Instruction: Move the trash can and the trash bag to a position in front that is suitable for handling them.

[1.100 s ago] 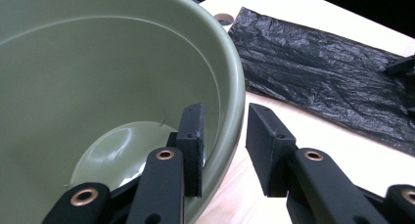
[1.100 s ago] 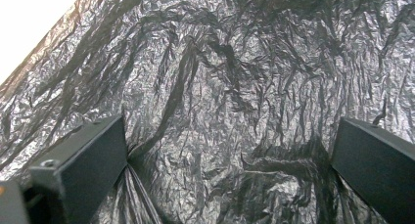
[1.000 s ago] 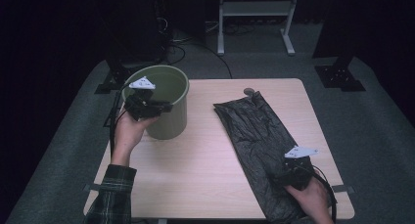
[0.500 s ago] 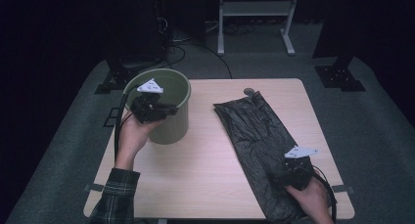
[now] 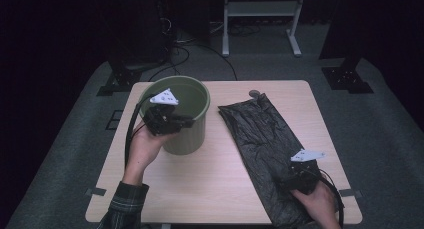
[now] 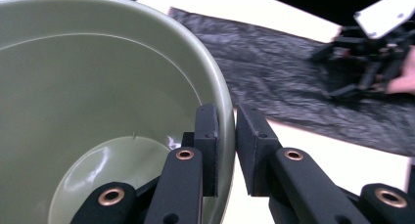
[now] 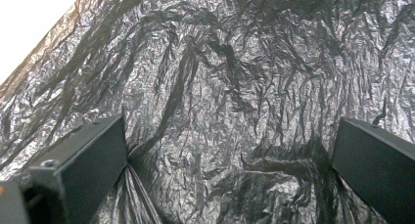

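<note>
A round green bucket stands on the left half of the wooden table. My left gripper is shut on its near rim, one jaw inside the wall and one outside. In the left gripper view the pads squeeze the bucket rim, with the left gripper at its right edge. A crumpled black plastic bag lies flat along the right half. My right gripper rests on its near end, open. In the right gripper view the bag spreads between the wide jaws of the right gripper.
A small round grey thing lies at the bag's far end. Beyond the table stand a white rack and two dark stand bases on the grey floor, with cables. In the left gripper view the right gripper sits farther off on the bag.
The left gripper has slid the bucket to the right, toward the table's middle and the bag. The right gripper and the bag have stayed where they were.
</note>
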